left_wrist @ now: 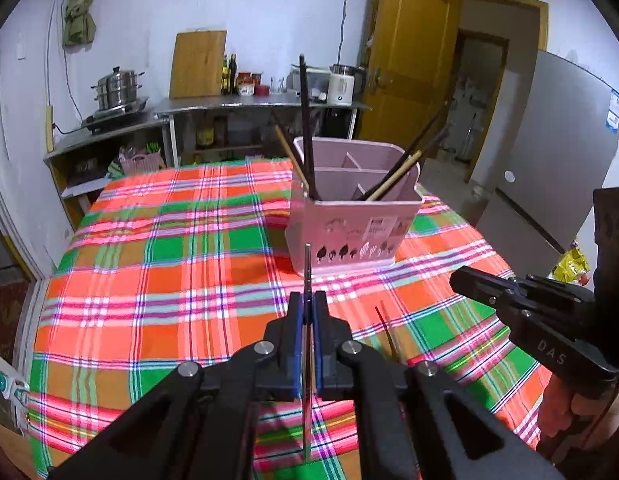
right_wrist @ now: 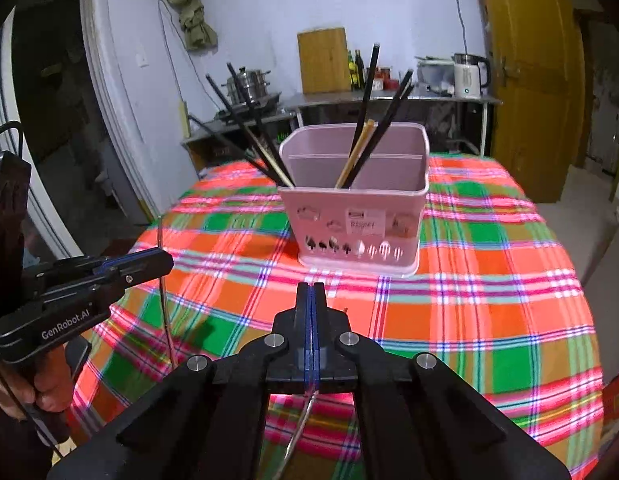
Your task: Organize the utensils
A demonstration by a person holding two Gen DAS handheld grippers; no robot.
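Note:
A pink utensil holder with dividers stands on the plaid tablecloth; it also shows in the right wrist view. Several dark and wooden chopsticks lean in it. My left gripper is shut on a thin metal utensil held upright above the cloth, short of the holder; it also shows in the right wrist view. My right gripper is shut on a thin metal utensil that hangs below the fingers. The right gripper appears at the right of the left wrist view.
The plaid tablecloth covers the table. A steel counter with a pot, bottles and kettle stands behind. A wooden door and a grey fridge are to the right.

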